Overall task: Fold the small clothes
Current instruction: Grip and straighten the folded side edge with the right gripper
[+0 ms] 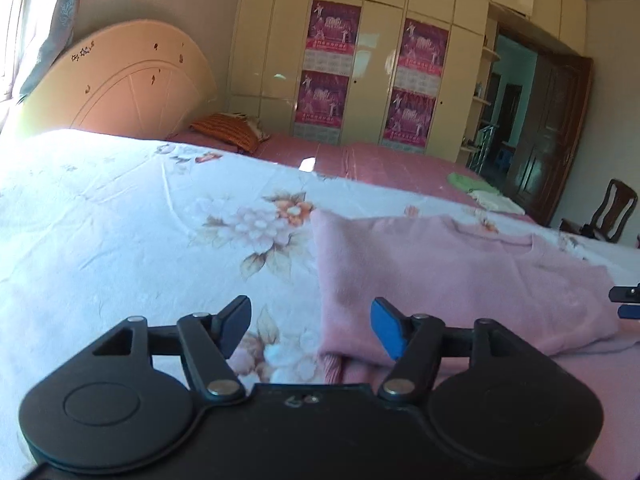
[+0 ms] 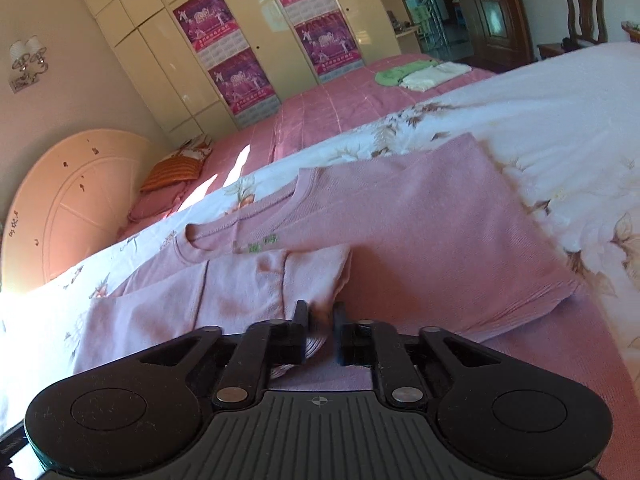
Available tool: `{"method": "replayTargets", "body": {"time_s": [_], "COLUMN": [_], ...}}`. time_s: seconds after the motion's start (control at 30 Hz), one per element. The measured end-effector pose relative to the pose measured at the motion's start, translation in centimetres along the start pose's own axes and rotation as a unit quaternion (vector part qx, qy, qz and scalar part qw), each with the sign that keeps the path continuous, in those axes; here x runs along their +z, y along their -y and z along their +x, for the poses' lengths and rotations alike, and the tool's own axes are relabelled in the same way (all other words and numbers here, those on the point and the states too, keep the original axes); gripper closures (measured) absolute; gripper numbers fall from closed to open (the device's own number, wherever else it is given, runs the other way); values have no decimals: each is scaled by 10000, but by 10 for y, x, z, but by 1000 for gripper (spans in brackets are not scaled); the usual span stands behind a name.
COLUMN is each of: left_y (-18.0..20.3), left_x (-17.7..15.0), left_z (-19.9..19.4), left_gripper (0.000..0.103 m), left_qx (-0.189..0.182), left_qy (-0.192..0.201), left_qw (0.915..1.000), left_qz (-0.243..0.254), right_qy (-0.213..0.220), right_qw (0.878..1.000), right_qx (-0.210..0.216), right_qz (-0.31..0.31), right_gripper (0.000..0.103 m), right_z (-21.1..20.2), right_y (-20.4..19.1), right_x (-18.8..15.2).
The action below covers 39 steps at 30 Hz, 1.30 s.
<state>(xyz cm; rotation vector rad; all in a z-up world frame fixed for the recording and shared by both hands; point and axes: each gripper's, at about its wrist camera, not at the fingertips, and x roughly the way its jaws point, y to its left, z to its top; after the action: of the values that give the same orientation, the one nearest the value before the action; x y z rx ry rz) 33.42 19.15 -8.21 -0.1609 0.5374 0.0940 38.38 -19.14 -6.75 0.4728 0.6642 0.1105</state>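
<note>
A small pink long-sleeved top lies flat on the floral bedsheet, neckline to the left, one sleeve folded across its front. My right gripper is shut on the pink cuff of that sleeve at the garment's near edge. In the left wrist view the same pink top lies ahead and right. My left gripper is open and empty, its right finger over the top's left edge, its left finger over bare sheet. The right gripper's tips show at the right edge of the left wrist view.
The bed has a white floral sheet over a pink cover. A green cloth and a cream cloth lie folded at its far side. An orange pillow, headboard, wardrobe and wooden chair stand beyond.
</note>
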Motion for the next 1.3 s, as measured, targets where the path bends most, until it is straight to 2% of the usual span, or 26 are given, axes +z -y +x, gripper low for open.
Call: {"method": "replayTargets", "body": {"time_s": [0.03,0.2,0.27,0.3,0.37,0.4,0.43,0.53,0.6,0.63,0.73,0.8,0.9,0.93,1.0,1.07,1.1,1.17,1.3], "left_y": [2,18,19,19,17,16,16,22,28,29,34,42,42,41,37,37,39,52,102], "left_x": [7,26,29,29,24,21,18,20,26,29,40,44,38,34,35,37,37,33,15], "left_z": [9,66,87,96,115,119,120,112,101,100,111,128,155,159,156,144,133,114,104], "left_gripper": [39,45,45,45,45,45,44,49,47,46,42,42,40,37,37,39,38,35,32], "left_qx": [-125,-626,-724,-727,-714,-690,-673,-418,-158,-221,-501,-554,-426,-338,-354,-224,-296,-747,-1258], "left_qy": [-24,-260,-400,-484,-709,-724,-665,-692,-473,-392,-304,-354,-658,-644,-652,-705,-633,-453,-442], "left_qw": [9999,9977,9965,9960,9945,9946,9953,9965,9966,9964,9962,9953,9948,9947,9951,9953,9961,9950,9883], "left_qz": [20,18,-111,-171,-301,-293,-200,205,663,712,640,710,655,728,650,620,537,481,740], "right_qy": [31,-224,-521,-636,-594,-614,-643,-524,-392,-339,-79,110,-34,-111,-340,-289,-167,2,-338], "right_qw": [10000,9997,9986,9979,9973,9964,9958,9951,9943,9939,9941,9938,9963,9954,9917,9935,9935,9940,9909], "right_qx": [11,100,-19,-144,-221,-224,-166,-325,-510,-506,-592,-830,-584,-579,-876,-864,-855,-566,306], "right_qz": [-27,61,21,-55,-363,-535,-632,-777,-854,-919,-909,-732,-630,-750,-876,-677,-731,-936,-1267], "right_gripper": [50,51,72,73,74,78,98,97,97,97,96,90,87,87,87,87,87,87,87], "right_z": [4,39,58,65,68,69,69,63,55,52,49,53,65,69,78,70,61,48,54], "right_y": [1,1,2,1,-7,-11,-13,-13,-12,-13,-15,-16,-17,-18,-15,-9,-12,-25,-57], "right_x": [4,22,23,21,18,16,14,9,7,6,10,17,22,21,16,18,18,14,-10]}}
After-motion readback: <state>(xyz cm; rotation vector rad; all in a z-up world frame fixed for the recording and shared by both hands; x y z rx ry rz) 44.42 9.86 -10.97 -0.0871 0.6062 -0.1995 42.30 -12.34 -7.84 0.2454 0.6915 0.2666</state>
